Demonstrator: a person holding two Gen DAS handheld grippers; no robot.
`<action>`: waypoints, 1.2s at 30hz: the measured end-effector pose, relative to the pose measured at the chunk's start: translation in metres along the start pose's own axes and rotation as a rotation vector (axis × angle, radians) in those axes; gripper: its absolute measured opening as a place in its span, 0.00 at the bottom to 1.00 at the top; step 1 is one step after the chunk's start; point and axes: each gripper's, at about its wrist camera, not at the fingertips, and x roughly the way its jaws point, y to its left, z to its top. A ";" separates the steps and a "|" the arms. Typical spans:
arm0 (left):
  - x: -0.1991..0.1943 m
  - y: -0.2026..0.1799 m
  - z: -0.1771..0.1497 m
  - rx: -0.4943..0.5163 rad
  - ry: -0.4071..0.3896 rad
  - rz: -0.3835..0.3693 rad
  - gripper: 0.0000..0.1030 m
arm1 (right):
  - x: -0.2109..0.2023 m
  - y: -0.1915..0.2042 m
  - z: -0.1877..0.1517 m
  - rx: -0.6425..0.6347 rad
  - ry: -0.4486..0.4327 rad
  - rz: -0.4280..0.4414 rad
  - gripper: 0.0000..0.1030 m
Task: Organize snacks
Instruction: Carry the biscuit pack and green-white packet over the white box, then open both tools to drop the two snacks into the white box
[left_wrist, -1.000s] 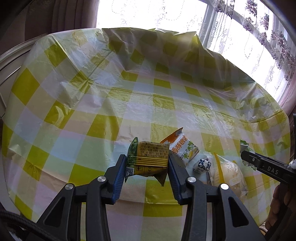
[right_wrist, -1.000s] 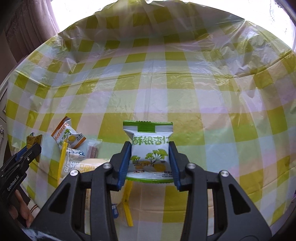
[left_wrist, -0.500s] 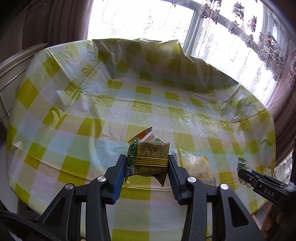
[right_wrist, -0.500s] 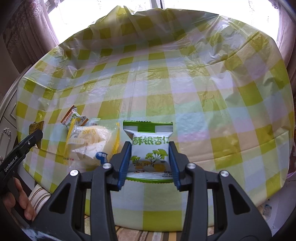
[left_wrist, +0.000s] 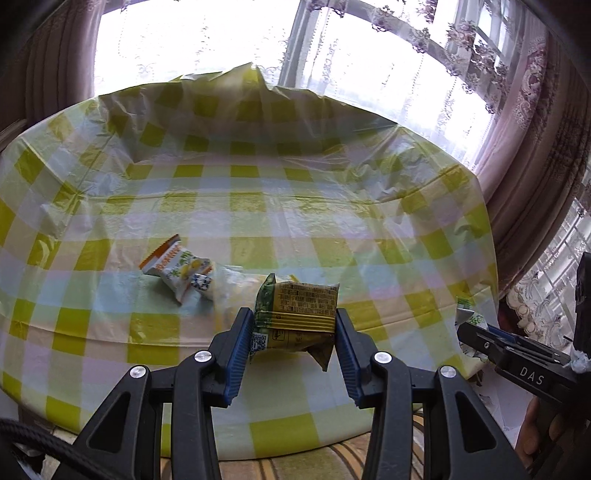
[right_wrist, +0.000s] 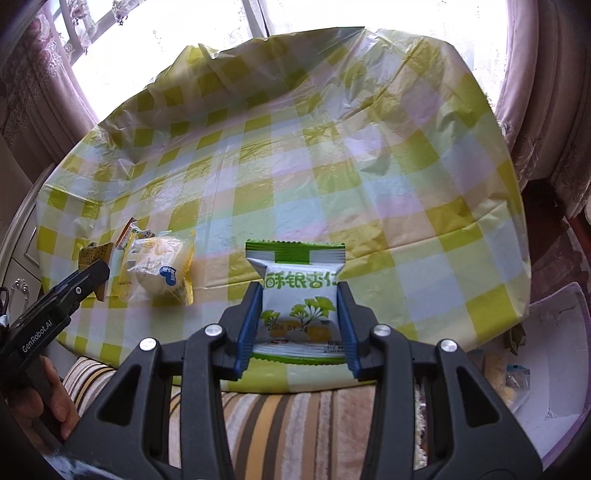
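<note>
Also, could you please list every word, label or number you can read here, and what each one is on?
"DAS": on the right gripper, seen from the left wrist.
"GenRobot.AI": on the left gripper, seen from the right wrist.
"酥银杏仁" and "2026 01 2", last digit unclear: on the white-green packet.
Yellow packet: print too small.
Bun wrapper: text blurred.

Wide bare tablecloth (right_wrist: 369, 192) centre and right, bun packet (right_wrist: 159, 271) and orange-edged sachet (left_wrist: 173, 264) crowding near-left edge

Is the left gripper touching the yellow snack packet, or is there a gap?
Touching. The left wrist view shows the left gripper shut on the yellow snack packet: both blue pads press its sides, and it hangs above the checked tablecloth.
</note>
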 end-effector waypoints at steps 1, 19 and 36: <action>0.002 -0.010 -0.001 0.017 0.009 -0.018 0.43 | -0.005 -0.007 -0.002 0.009 -0.004 -0.007 0.43; 0.021 -0.179 -0.037 0.360 0.196 -0.297 0.43 | -0.070 -0.151 -0.070 0.211 0.009 -0.189 0.43; 0.036 -0.243 -0.069 0.422 0.386 -0.521 0.50 | -0.081 -0.201 -0.100 0.325 0.037 -0.250 0.46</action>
